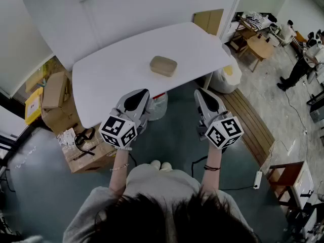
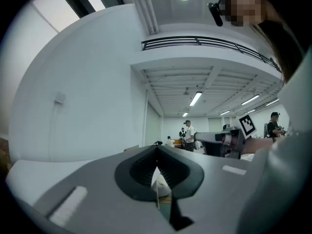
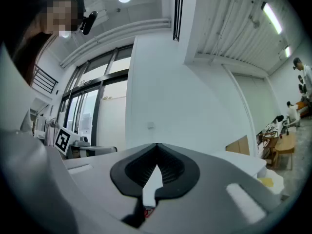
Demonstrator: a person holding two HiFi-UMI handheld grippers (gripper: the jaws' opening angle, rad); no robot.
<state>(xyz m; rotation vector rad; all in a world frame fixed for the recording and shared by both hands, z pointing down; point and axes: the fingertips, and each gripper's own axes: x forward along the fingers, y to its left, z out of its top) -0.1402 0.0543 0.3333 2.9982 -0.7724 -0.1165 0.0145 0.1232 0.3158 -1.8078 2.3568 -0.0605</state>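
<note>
Tan rounded-rectangle block (image 1: pixel 163 66) lies flat on the white oval table (image 1: pixel 116 70), upper centre of the head view, alone on the top, a bit toward the table's right half. Material unclear to me, maybe sponge or soft pad.

Both my grippers sit lower in frame, off the near table edge and over the dark floor, well apart from the block. Left gripper (image 1: pixel 140 93) is at centre-left, its tip just at the table's near edge and pointing up-frame. Right gripper (image 1: pixel 202 92) is at centre-right, beside the edge, tilted slightly left. The block is up-frame between the two.

In the left gripper view the left gripper (image 2: pixel 157 147) has its jaws pressed together at the tips, nothing between them. In the right gripper view the right gripper (image 3: pixel 157 145) is the same: jaws closed, empty.

Square-marker cubes (image 1: pixel 118 130) and (image 1: pixel 224 131) sit at the rear of each gripper, my forearms below them.

Around: brown cardboard boxes (image 1: pixel 54 92) left of the table, a white sack (image 1: pixel 225 77) under its right end, a wooden floor strip (image 1: pixel 250 120) to the right, and a white power strip (image 1: pixel 257 178) lower right. A person in dark clothes (image 1: pixel 296 72) stands at the far upper right.
</note>
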